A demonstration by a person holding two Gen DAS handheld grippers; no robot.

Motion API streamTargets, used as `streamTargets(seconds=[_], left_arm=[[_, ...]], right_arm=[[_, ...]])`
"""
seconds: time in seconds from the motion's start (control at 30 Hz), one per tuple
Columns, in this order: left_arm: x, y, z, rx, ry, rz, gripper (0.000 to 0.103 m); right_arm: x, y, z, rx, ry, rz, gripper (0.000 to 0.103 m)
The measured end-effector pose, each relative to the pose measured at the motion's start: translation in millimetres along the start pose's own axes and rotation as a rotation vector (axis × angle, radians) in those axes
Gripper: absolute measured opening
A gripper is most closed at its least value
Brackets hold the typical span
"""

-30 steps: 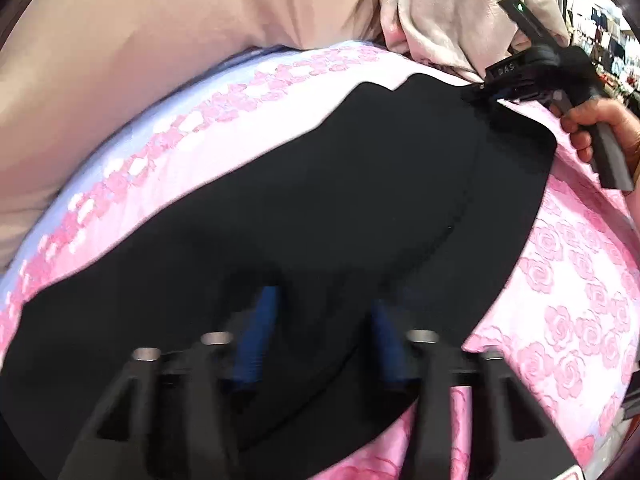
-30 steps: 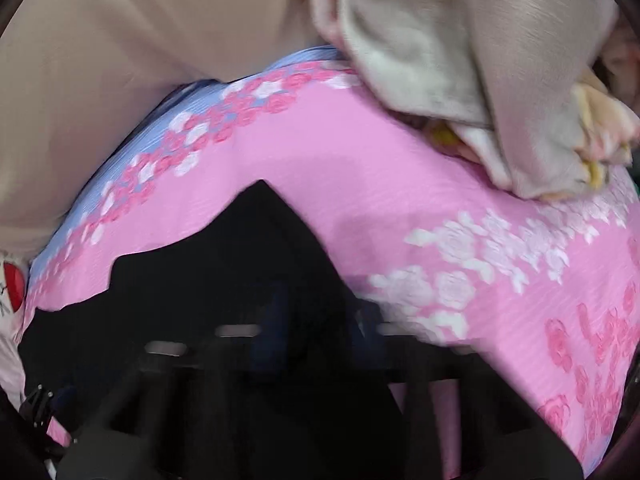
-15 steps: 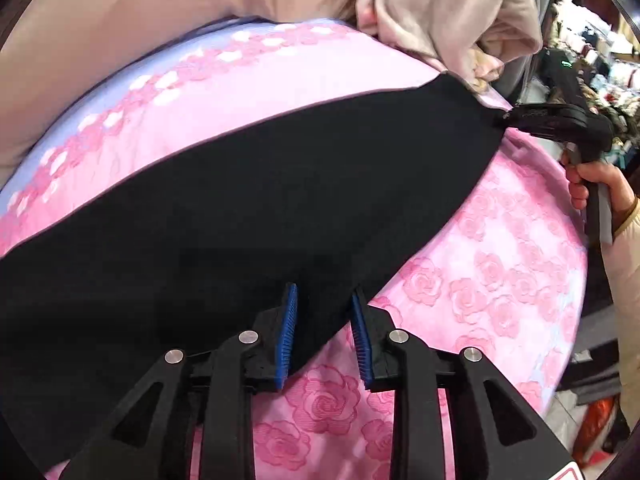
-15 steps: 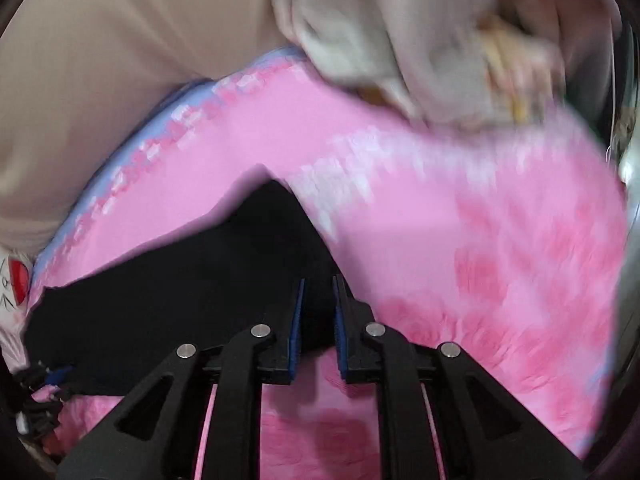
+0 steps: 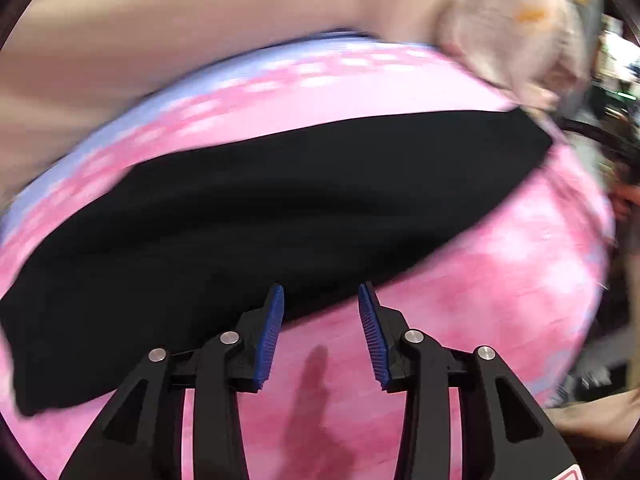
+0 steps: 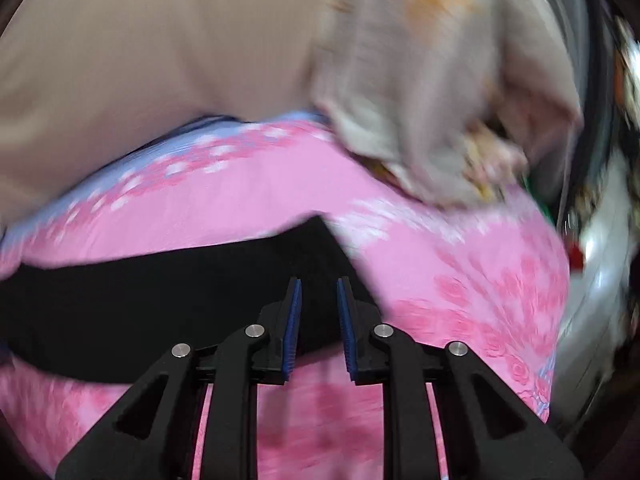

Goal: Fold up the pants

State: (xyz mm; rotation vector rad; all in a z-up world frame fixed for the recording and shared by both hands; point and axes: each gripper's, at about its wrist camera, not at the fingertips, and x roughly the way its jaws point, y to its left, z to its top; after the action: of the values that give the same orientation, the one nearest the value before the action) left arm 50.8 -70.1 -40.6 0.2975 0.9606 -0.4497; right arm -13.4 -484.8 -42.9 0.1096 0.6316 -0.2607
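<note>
You are working over a bed spread with a pink rose-patterned sheet point(image 5: 500, 280), a beige padded headboard point(image 5: 180, 32) behind it and a crumpled beige floral blanket point(image 5: 516, 24) at two o'clock.

In your left wrist view, the black fabric pants point(image 5: 280, 208) lie as one long flat band from eight o'clock to two o'clock. A second ago your left gripper point(image 5: 321, 332) was pinching their near edge; now its jaws are opening, clear of the cloth, with only sheet between them.

In your right wrist view, the pants' point(image 6: 168, 292) end corner sits at twelve o'clock of your right gripper point(image 6: 318, 324), whose jaws are parting too, gripping nothing. The lengthwise fold looks laid; the crosswise fold likely comes next.
</note>
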Motion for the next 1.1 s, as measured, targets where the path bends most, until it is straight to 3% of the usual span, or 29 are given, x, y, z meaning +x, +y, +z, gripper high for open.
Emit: streamTargets(seconds=[0.07, 0.13, 0.17, 0.2, 0.27, 0.33, 0.47, 0.5, 0.57, 0.63, 0.73, 0.77, 0.8, 0.87, 0.97, 1.03, 1.07, 1.1], left_arm=[[-1, 37, -11, -0.072, 0.025, 0.064, 0.038], [0, 70, -23, -0.123, 0.043, 0.076, 0.038], [1, 78, -29, -0.12, 0.042, 0.074, 0.038], [2, 80, -31, -0.109, 0.035, 0.071, 0.039], [6, 82, -36, -0.06, -0.001, 0.081, 0.043], [8, 79, -39, -0.009, -0.022, 0.087, 0.043], [5, 80, -45, 0.085, -0.07, 0.072, 0.045], [7, 83, -44, 0.089, -0.072, 0.062, 0.045], [11, 92, -40, 0.099, -0.06, 0.041, 0.031], [3, 107, -36, 0.057, -0.045, -0.027, 0.007], [-21, 129, -38, -0.016, -0.051, -0.152, 0.007], [-28, 133, -44, -0.013, -0.056, -0.165, 0.008], [-27, 134, -49, -0.008, -0.044, -0.158, 0.012], [-22, 141, -63, -0.013, -0.01, -0.118, 0.012], [-35, 166, -77, -0.102, -0.036, -0.051, 0.012], [-61, 196, -91, -0.21, -0.09, 0.011, 0.03], [-75, 213, -98, -0.262, -0.123, 0.06, 0.036], [-86, 225, -103, -0.302, -0.147, 0.097, 0.041]], right_arm=[[-7, 70, 0, -0.156, -0.012, 0.154, 0.019], [-5, 137, -5, -0.297, 0.01, 0.309, 0.02], [-2, 178, -12, -0.384, 0.026, 0.391, 0.023], [1, 212, -19, -0.464, 0.035, 0.445, 0.034], [6, 276, -37, -0.632, 0.027, 0.489, 0.048], [15, 315, -48, -0.734, 0.032, 0.502, 0.048], [34, 354, -51, -0.756, 0.082, 0.535, 0.047], [41, 359, -50, -0.736, 0.11, 0.548, 0.041], [48, 367, -53, -0.713, 0.167, 0.56, 0.02], [35, 372, -53, -0.705, 0.171, 0.576, 0.01], [2, 370, -53, -0.707, 0.135, 0.607, 0.009], [-3, 369, -61, -0.731, 0.129, 0.592, 0.012], [2, 369, -69, -0.754, 0.156, 0.577, 0.022], [18, 370, -89, -0.795, 0.242, 0.52, 0.028], [-9, 369, -83, -0.776, 0.177, 0.552, 0.028], [-31, 378, -67, -0.767, 0.107, 0.598, 0.051], [-44, 389, -58, -0.773, 0.036, 0.624, 0.08], [-52, 402, -55, -0.788, -0.013, 0.656, 0.09]])
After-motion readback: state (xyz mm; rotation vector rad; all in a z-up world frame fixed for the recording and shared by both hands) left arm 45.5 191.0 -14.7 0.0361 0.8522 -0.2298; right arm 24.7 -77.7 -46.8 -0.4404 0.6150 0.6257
